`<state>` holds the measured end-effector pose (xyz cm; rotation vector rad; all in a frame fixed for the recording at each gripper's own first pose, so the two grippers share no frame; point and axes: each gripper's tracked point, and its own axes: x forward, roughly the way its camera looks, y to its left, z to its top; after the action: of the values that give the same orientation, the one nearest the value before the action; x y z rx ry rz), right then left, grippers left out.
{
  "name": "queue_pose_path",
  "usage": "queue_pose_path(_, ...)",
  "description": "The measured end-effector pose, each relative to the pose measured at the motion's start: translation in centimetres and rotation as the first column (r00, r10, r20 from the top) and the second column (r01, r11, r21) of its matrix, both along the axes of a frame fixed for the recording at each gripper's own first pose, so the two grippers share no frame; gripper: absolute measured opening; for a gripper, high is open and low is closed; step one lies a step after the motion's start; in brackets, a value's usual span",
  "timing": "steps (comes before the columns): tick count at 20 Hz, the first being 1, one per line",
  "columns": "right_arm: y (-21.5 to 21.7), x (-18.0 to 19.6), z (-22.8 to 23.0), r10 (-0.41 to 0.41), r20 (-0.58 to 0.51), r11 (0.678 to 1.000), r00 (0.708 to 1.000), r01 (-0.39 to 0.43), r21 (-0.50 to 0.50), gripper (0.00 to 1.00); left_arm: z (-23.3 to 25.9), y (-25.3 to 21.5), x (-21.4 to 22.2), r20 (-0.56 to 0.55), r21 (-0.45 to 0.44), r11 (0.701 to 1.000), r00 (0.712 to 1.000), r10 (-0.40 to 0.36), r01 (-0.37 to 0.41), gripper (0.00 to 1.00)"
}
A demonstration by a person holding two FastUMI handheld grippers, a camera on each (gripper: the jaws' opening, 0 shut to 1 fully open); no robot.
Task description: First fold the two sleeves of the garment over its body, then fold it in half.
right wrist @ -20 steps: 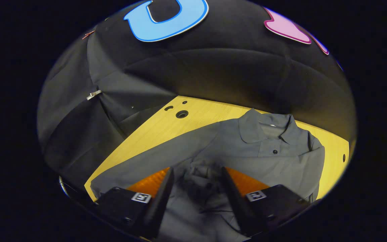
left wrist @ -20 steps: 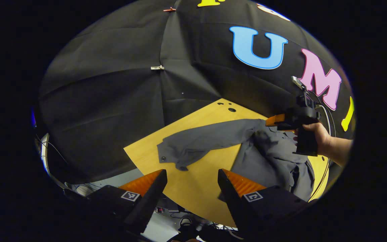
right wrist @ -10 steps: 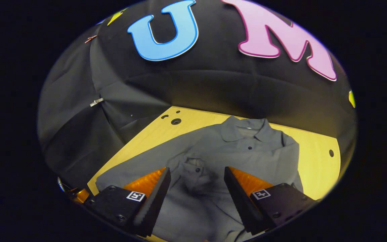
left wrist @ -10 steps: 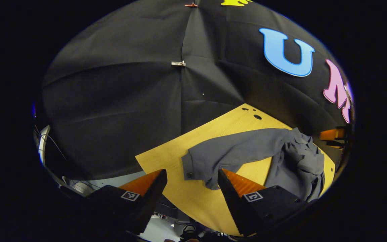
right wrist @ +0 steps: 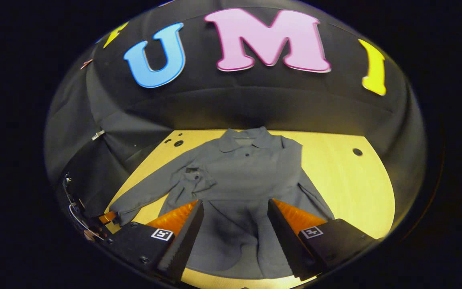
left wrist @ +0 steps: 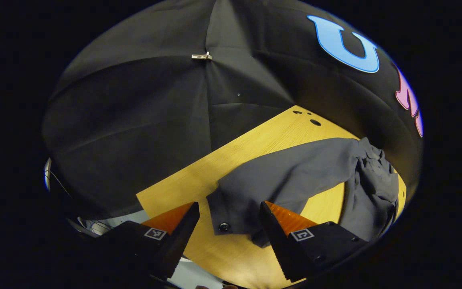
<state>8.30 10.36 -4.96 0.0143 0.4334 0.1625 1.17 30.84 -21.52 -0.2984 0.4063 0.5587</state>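
A grey button-up shirt [right wrist: 251,172] lies collar-away on the yellow wooden table [right wrist: 335,172]. One sleeve is folded across the chest, its cuff [right wrist: 193,176] resting on the body. The other sleeve [left wrist: 291,172] stretches out flat toward the table's corner. Its buttoned cuff [left wrist: 231,218] lies between the fingers of my left gripper [left wrist: 228,205], which is open and pressing on nothing. In the right gripper view the left gripper [right wrist: 106,217] shows small beside that cuff. My right gripper [right wrist: 235,202] hovers open over the shirt's lower hem.
The table's near-left edge [left wrist: 167,188] runs close beside the outstretched cuff, with cables [left wrist: 90,226] below it. Small holes [left wrist: 315,122] mark the far corner of the table, and another hole [right wrist: 357,151] sits at the right. Bare wood [right wrist: 351,188] lies right of the shirt.
My left gripper has closed in on the outstretched sleeve's cuff, which now sits between its fingers. My right gripper has drawn back from the folded cuff to the hem, staying open.
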Motion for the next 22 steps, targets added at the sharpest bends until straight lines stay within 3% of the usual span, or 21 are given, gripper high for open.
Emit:
queue_pose_path(4,-4.4,-3.3,-1.8,-0.097,-0.036,0.995,0.995,0.098,0.014,0.99,-0.6,0.2,2.7,-0.044,0.025,0.999,0.999,-0.024,0.025,0.96)
queue_pose_path(5,-5.3,-3.9,-2.1,-0.120,-0.046,0.992,0.992,0.122,0.026,0.99,-1.2,0.3,3.1,-0.065,0.015,1.000,0.998,-0.018,0.019,0.92)
queue_pose_path(7,-6.4,-4.7,-2.7,-0.156,-0.071,0.985,0.985,0.160,0.060,0.99,-2.2,0.6,3.3,-0.102,-0.011,1.000,0.995,0.008,-0.009,0.96)
queue_pose_path(8,-6.9,-4.8,-3.2,-0.168,-0.083,0.982,0.982,0.174,0.069,0.99,-2.2,0.8,3.6,-0.111,-0.002,1.000,0.994,0.023,-0.023,0.92)
queue_pose_path(11,-8.7,-5.1,-3.8,-0.185,-0.108,0.979,0.977,0.193,0.065,0.99,-2.4,-0.1,4.1,-0.127,0.015,1.000,0.992,0.002,0.000,0.96)
queue_pose_path(14,-9.7,-4.6,-3.8,-0.191,-0.117,0.977,0.975,0.200,0.072,0.99,-2.3,-0.7,4.6,-0.139,0.008,1.000,0.990,-0.009,0.010,0.77)
queue_pose_path(15,-9.7,-4.1,-3.9,-0.188,-0.122,0.977,0.975,0.198,0.082,0.99,-2.2,-1.0,4.9,-0.133,0.007,1.000,0.991,-0.006,0.007,0.77)
queue_pose_path(16,-9.7,-3.8,-4.0,-0.182,-0.126,0.977,0.975,0.193,0.088,0.99,-2.2,-1.2,5.1,-0.135,0.009,1.000,0.991,-0.004,0.005,0.63)
queue_pose_path(19,-9.9,-3.4,-4.3,-0.156,-0.133,0.981,0.979,0.170,0.097,0.99,-2.0,-2.4,6.0,-0.137,0.015,0.999,0.990,-0.030,0.032,0.36)
queue_pose_path(20,-10.0,-3.2,-4.4,-0.151,-0.132,0.982,0.980,0.164,0.096,0.99,-1.8,-2.4,6.1,-0.146,0.023,0.999,0.989,-0.037,0.041,0.21)
queue_pose_path(22,-10.6,-3.4,-4.9,-0.150,-0.129,0.983,0.980,0.162,0.091,0.99,-1.9,-2.4,6.3,-0.174,0.025,0.999,0.984,-0.037,0.042,0.07)
